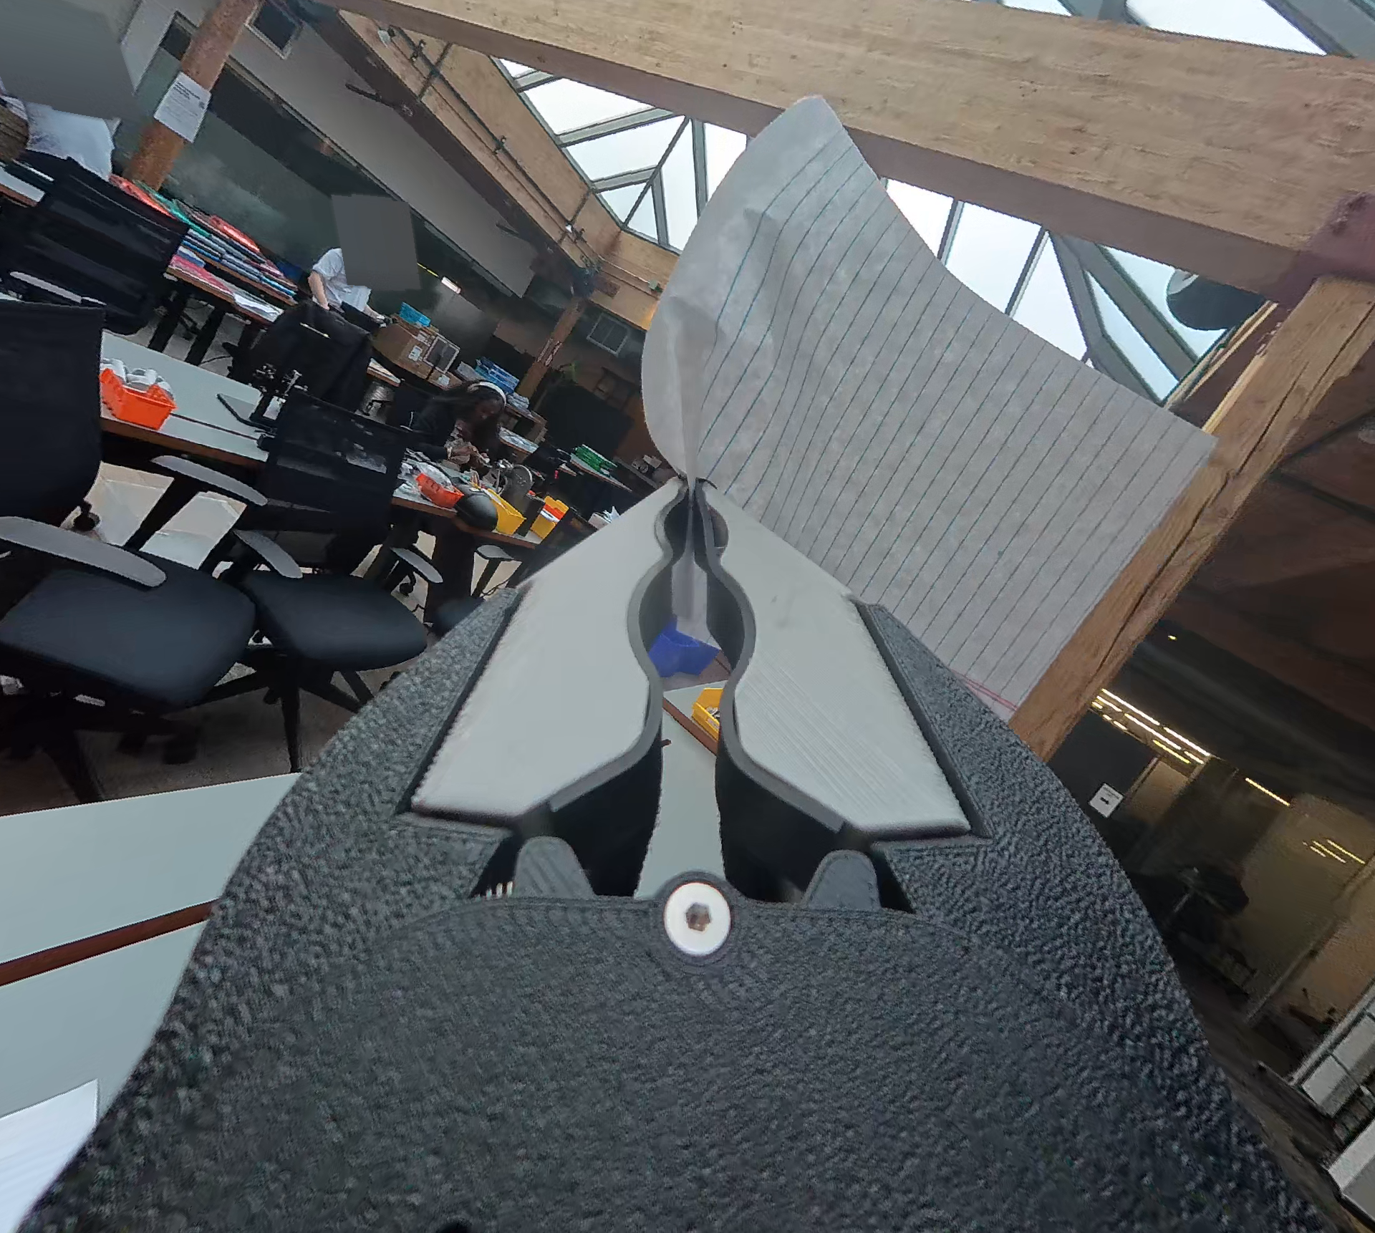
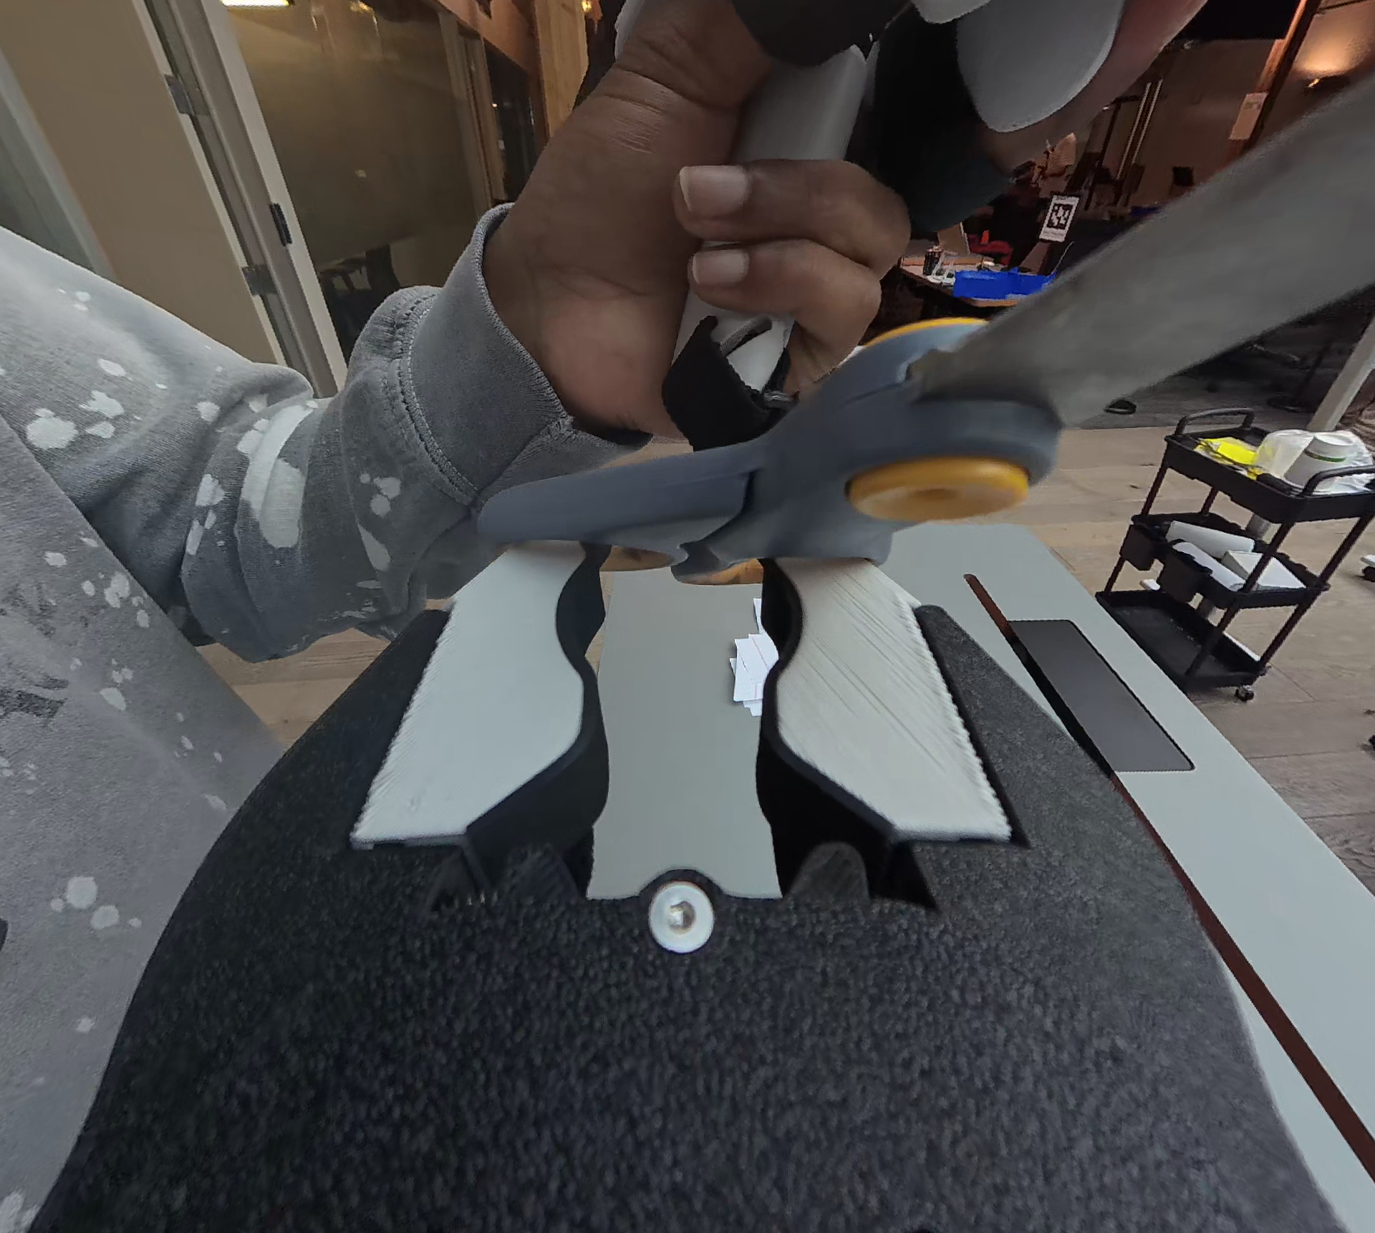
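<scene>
Left wrist view: my left gripper points up toward the beams and skylight. Its fingers are pressed together and pinch a sheet of lined paper at the sheet's lower corner. The paper stands up from the tips, curled at its left edge. Through the gap between the fingers I see a blue bin and a yellow bin on a table behind. Office chairs stand to the left, beside tables.

Right wrist view: my right gripper carries a pair of scissors, grey with a yellow pivot, lying across its fingertips. The fingers stand apart; the handles cover their tips, so I cannot tell how they grip the scissors. The blade runs out to the upper right. A hand in a grey sleeve holds the other gripper's handle just behind the scissors. Below, paper scraps lie on the grey table, well in from its edges. A black cart stands on the floor beyond its right edge.
</scene>
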The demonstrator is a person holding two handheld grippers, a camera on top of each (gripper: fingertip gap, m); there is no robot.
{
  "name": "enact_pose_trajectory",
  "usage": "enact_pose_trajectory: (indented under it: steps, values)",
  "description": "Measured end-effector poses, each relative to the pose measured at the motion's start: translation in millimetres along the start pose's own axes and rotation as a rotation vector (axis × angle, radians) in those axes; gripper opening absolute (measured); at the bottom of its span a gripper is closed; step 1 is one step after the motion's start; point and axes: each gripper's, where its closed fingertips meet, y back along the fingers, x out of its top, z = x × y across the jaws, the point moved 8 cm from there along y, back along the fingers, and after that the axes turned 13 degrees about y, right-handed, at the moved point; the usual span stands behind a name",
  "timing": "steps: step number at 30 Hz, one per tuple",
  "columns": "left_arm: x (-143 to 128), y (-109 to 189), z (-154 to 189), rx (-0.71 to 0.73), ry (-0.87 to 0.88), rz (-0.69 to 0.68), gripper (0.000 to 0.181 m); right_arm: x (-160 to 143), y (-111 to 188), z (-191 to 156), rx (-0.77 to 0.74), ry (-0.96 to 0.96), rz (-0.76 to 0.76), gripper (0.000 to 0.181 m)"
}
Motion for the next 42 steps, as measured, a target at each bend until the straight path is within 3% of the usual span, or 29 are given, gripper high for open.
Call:
enact_pose_trajectory:
  steps: [7, 10, 17, 22, 30, 42]
  values:
    - [12.1, 12.9, 4.1, 0.071, -0.104, -0.022, 0.0, -6.9, 4.1, -6.0, 0.009, 0.015, -0.061, 0.045]
    - [9.3, 18.7, 5.8, 0.124, -0.172, -0.058, 0.0, -15.9, 4.5, -8.0, 0.026, 0.038, -0.165, 0.047]
    - [-1.2, 23.6, 11.0, 0.158, -0.214, -0.08, 0.0, -32.0, -11.3, -14.6, 0.1, 0.027, -0.307, 0.067]
    - [-3.0, 25.9, 18.8, 0.154, -0.23, -0.073, 0.0, -36.4, -24.1, -20.4, 0.139, 0.031, -0.374, 0.07]
    - [-7.8, 35.8, 28.7, 0.187, -0.301, -0.079, 0.0, -47.0, -35.8, -12.0, 0.099, -0.028, -0.425, 0.07]
    - [-27.4, 49.8, 8.4, 0.262, -0.336, -0.146, 0.0, -45.3, -38.7, 1.7, 0.061, -0.046, -0.443, 0.068]
